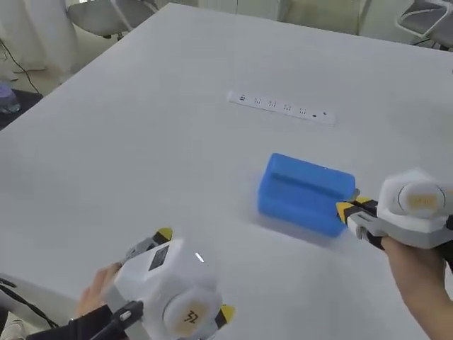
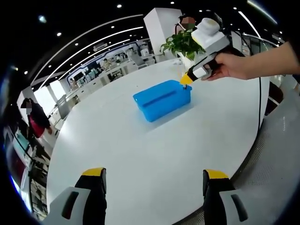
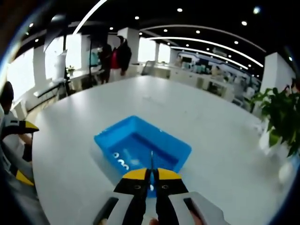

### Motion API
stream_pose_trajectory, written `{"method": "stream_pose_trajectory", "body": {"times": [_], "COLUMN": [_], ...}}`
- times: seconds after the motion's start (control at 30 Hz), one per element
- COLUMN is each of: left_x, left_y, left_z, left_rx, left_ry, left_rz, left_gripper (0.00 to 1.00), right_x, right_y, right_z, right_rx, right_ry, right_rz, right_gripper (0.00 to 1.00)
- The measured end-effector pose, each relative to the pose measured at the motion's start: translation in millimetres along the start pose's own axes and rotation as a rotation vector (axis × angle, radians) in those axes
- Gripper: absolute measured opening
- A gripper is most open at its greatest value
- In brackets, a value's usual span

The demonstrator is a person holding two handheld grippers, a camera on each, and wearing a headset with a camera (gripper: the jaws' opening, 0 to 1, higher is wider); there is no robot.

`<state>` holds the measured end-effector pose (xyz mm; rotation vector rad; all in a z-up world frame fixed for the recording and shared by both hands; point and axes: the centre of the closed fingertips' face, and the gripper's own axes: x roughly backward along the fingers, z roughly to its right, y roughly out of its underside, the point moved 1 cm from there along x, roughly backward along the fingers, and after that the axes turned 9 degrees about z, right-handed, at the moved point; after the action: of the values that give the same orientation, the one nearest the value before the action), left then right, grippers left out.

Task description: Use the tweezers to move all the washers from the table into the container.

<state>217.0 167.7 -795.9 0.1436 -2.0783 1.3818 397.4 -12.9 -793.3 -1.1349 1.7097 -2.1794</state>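
A blue rectangular container (image 1: 304,193) stands on the white table (image 1: 141,156). My right gripper (image 1: 352,211) hovers at the container's right end, shut on thin metal tweezers (image 3: 151,161). In the right gripper view (image 3: 151,174) the tweezer tips point down into the container (image 3: 140,140), where a few pale washers (image 3: 123,162) lie on the floor. My left gripper (image 1: 195,273) is low at the near left, open and holding nothing. Its view (image 2: 154,173) looks across bare table at the container (image 2: 161,98) and the right gripper (image 2: 188,78).
A white power strip (image 1: 282,108) is set into the table beyond the container. Office chairs (image 1: 106,18) stand past the far edge. A potted plant (image 2: 180,44) sits behind the container in the left gripper view. People stand far off in the room.
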Motion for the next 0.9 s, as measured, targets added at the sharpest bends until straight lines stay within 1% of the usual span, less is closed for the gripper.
{"method": "stream_pose_trajectory", "body": {"times": [0.03,0.07,0.1,0.23,0.3,0.33,0.43,0.5,0.53,0.6,0.67,0.7,0.77,0.8,0.87,0.9], "left_x": [0.0,0.1,0.1,0.0,0.2,0.1,-0.1,0.1,0.9,2.5,3.2,4.0,5.7,6.3,7.3,7.8], "left_y": [-0.1,0.0,0.2,0.5,0.4,0.1,0.5,-1.6,-3.1,-7.3,-9.5,-11.3,-16.3,-19.9,-32.3,-41.6], "left_z": [0.1,0.2,0.3,-0.1,0.0,0.1,1.0,0.8,0.9,-2.0,-2.8,-3.4,-4.1,-4.0,-4.1,-3.6], "left_rx": [-0.001,-0.001,-0.002,-0.004,-0.004,-0.004,-0.004,0.009,0.032,0.056,0.081,0.092,0.092,0.089,0.074,0.059], "left_ry": [0.001,0.001,0.001,0.0,0.0,0.001,0.007,0.012,0.019,0.016,0.022,0.026,0.03,0.035,0.046,0.058], "left_rz": [0.0,0.0,-0.001,-0.003,-0.003,-0.002,-0.006,0.004,0.008,0.028,0.034,0.038,0.048,0.056,0.076,0.094], "left_gripper": [0.86,0.86,0.86,0.86,0.86,0.85,0.82,0.79,0.77,0.75,0.72,0.7,0.66,0.64,0.6,0.58], "right_x": [-3.3,-3.5,-0.7,-4.0,-4.7,-6.0,-4.9,-4.8,-3.8,-5.0,-3.5,1.4,6.1,7.8,12.1,16.6], "right_y": [3.0,0.8,1.4,-0.3,-0.6,-1.2,-3.0,-3.4,-3.9,-6.5,-12.4,-16.6,-20.2,-21.2,-24.3,-28.6], "right_z": [1.1,2.3,1.4,3.1,2.3,1.0,0.0,-1.9,-1.7,1.4,1.9,1.7,3.0,3.3,3.7,3.1], "right_rx": [0.0,0.003,-0.001,-0.014,-0.019,-0.024,-0.03,-0.039,-0.039,-0.057,-0.106,-0.131,-0.146,-0.148,-0.145,-0.146], "right_ry": [0.003,0.01,0.01,0.012,0.005,-0.008,-0.008,-0.018,-0.018,-0.018,-0.024,-0.022,-0.018,-0.017,-0.012,-0.011], "right_rz": [-0.006,0.014,0.001,0.007,0.011,0.016,0.015,0.021,0.022,0.044,0.073,0.082,0.094,0.096,0.104,0.117], "right_gripper": [0.03,0.03,0.03,0.03,0.03,0.03,0.03,0.03,0.03,0.03,0.03,0.03,0.03,0.03,0.03,0.03]}}
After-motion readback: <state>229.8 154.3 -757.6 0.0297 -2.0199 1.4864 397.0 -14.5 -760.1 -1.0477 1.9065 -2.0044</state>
